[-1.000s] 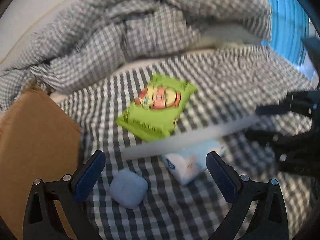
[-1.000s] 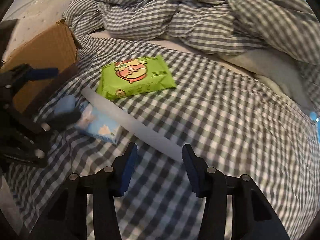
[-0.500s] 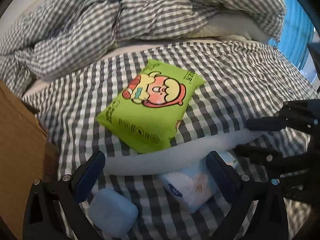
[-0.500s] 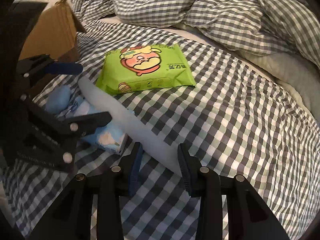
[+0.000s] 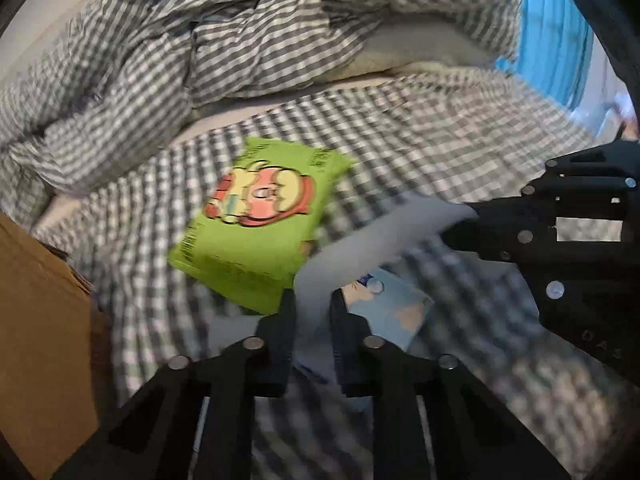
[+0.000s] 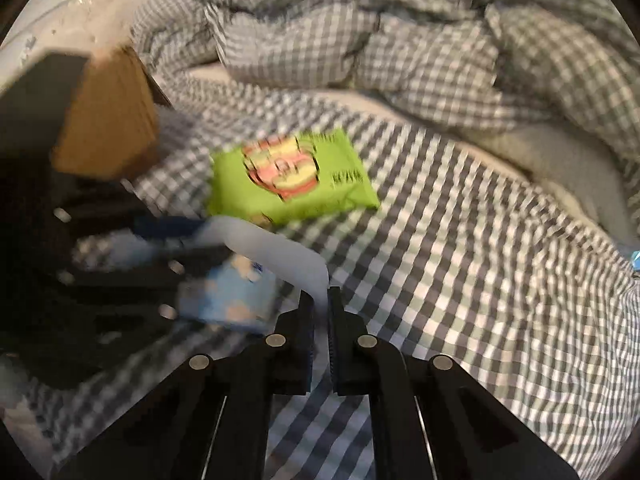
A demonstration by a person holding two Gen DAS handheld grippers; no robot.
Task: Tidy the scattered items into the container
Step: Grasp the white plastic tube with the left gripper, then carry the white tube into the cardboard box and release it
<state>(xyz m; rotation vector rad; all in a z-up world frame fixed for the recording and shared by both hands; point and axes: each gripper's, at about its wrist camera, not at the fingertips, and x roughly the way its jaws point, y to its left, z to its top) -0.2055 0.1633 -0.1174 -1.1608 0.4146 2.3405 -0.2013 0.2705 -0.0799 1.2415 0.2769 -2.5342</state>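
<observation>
A long white strip [image 5: 372, 236] is held at both ends. My left gripper [image 5: 313, 304] is shut on its near end, and my right gripper [image 6: 320, 304] is shut on its other end [image 6: 280, 252]. The strip is lifted off the checked bed. A green wipes pack [image 5: 260, 216] lies just behind it and also shows in the right wrist view [image 6: 292, 176]. A light blue tissue pack [image 5: 396, 312] lies under the strip, also in the right wrist view [image 6: 228, 296]. The brown cardboard box [image 5: 36, 340] stands at the left.
A rumpled checked duvet [image 5: 240, 40] is piled at the back of the bed. A blue curtain [image 5: 560, 40] hangs at the far right. The checked sheet [image 6: 480, 260] stretches to the right. Both views are motion-blurred.
Both grippers have closed on the ends of the white strip and raised it off the bed. The small pale blue case seen earlier near the left gripper is out of sight.
</observation>
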